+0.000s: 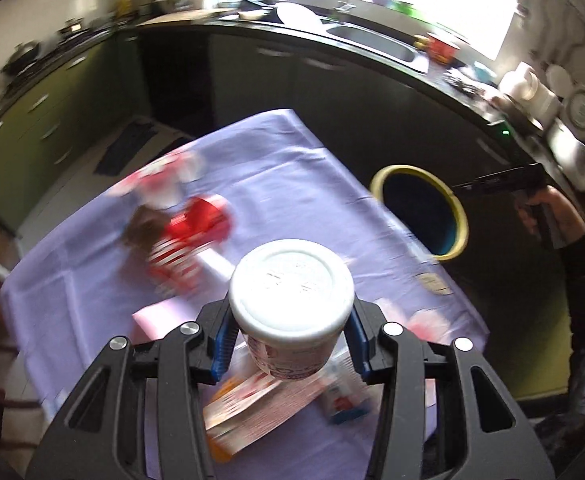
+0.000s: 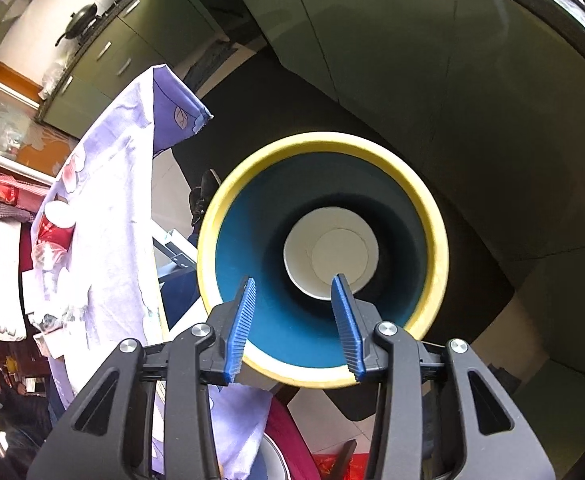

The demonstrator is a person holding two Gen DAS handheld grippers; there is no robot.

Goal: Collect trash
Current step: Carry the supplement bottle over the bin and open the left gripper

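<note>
**Entry: trash collection, carry-and-drop step**

- Left gripper point(image 1: 290, 338): blue pads clamped on the sides of a white-lidded tub point(image 1: 291, 292), held upright and lifted clear of the table point(image 1: 300, 168). The label is too blurred to read.
- Right gripper point(image 2: 294, 320): jaws apart, nothing between them, poised directly above the mouth of the bin point(image 2: 438, 240). A white paper cup point(image 2: 330, 254) lies at the bottom of the bin.
- Bin, left wrist view: yellow rim, dark blue inside, standing on the floor just off the table edge, at about 1 o'clock from the held tub.
- Remaining trash on the lilac cloth: red cup point(image 1: 206, 216) and red-and-white striped carton point(image 1: 172, 268) at about 10 o'clock from the tub; flat printed box point(image 1: 252, 404) directly below it at 6 o'clock; other wrappers too smeared to name.
- Person's hand point(image 1: 548, 212): at 3 o'clock in the left view, gripping the right tool's handle.

**Step in hand (judged):** the tub is picked and in transit; the right side looks to have finished a drop.

**Next move calls for:** carrying the tub toward 1 o'clock until it hangs over the bin mouth, with the right tool drawn aside so the two do not meet, then parting the pads. Several pieces remain, so the task seems far from finished.
</note>
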